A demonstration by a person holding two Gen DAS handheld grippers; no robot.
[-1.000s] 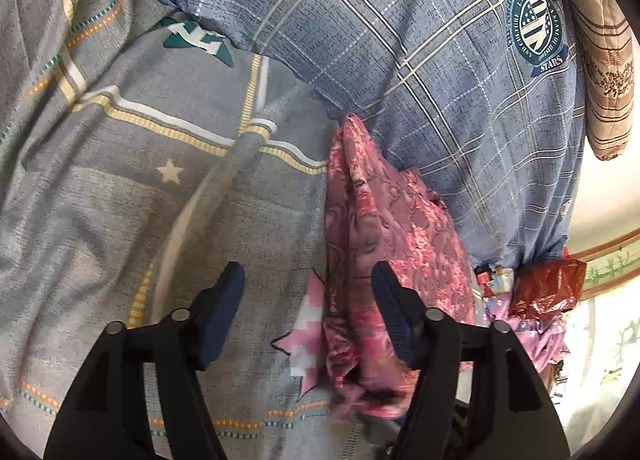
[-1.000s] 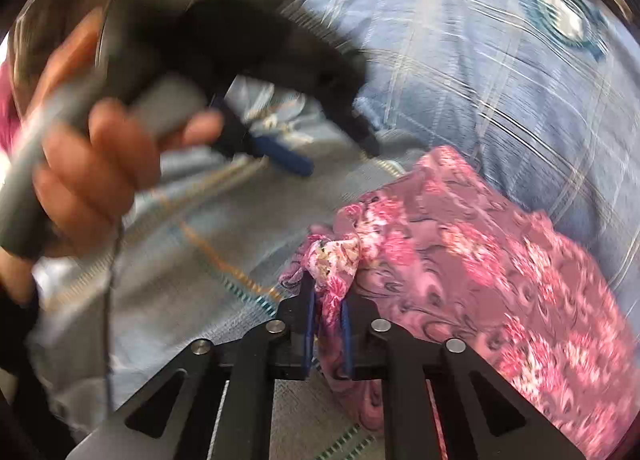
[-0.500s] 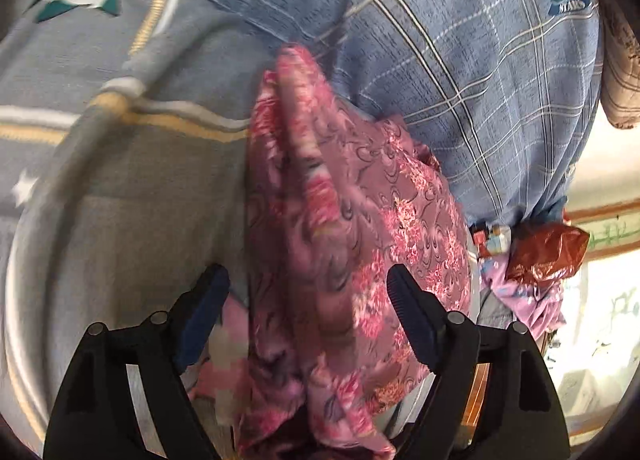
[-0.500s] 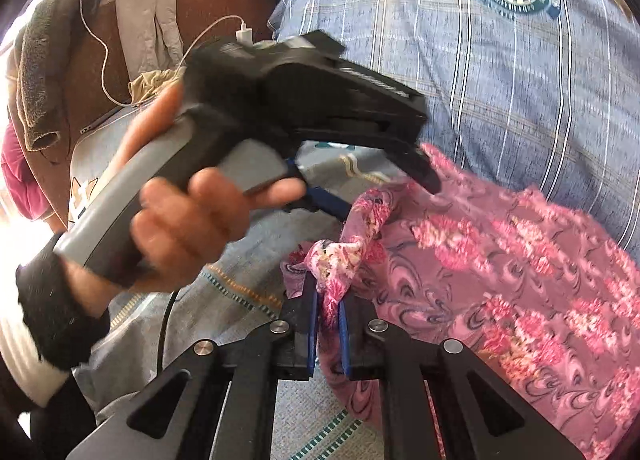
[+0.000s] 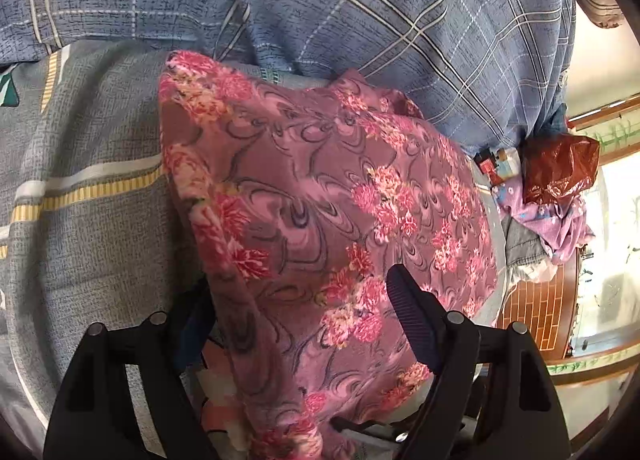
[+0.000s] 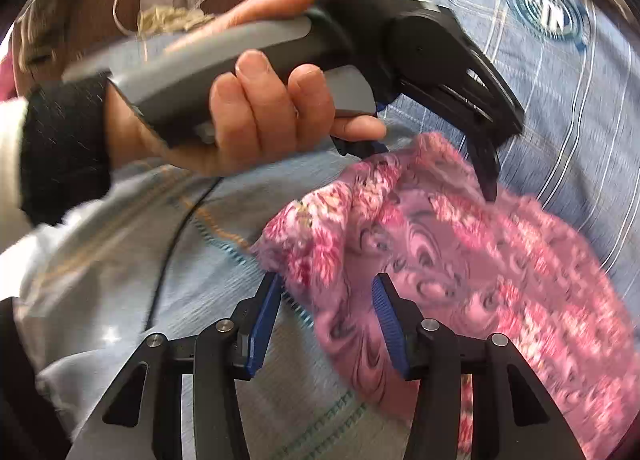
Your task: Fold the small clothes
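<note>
The left gripper [image 6: 430, 163] is showing a grey handle, black head and black cable trailing below. The left hand [image 6: 248, 115] is wearing a black cuff [image 6: 64, 147]. The right gripper [image 6: 326, 324] is showing black linkage arms, silver screws and ribbed blue pads [image 6: 386, 324].

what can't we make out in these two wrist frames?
- Left wrist view: left tool's left finger is mostly hidden behind the pink floral garment, so pad contact is unclear.
- Right wrist view: motion blur smears the garment's edge near the right tool.
- Right wrist view: round badge on the blue plaid bedding is blurred, unreadable.
</note>
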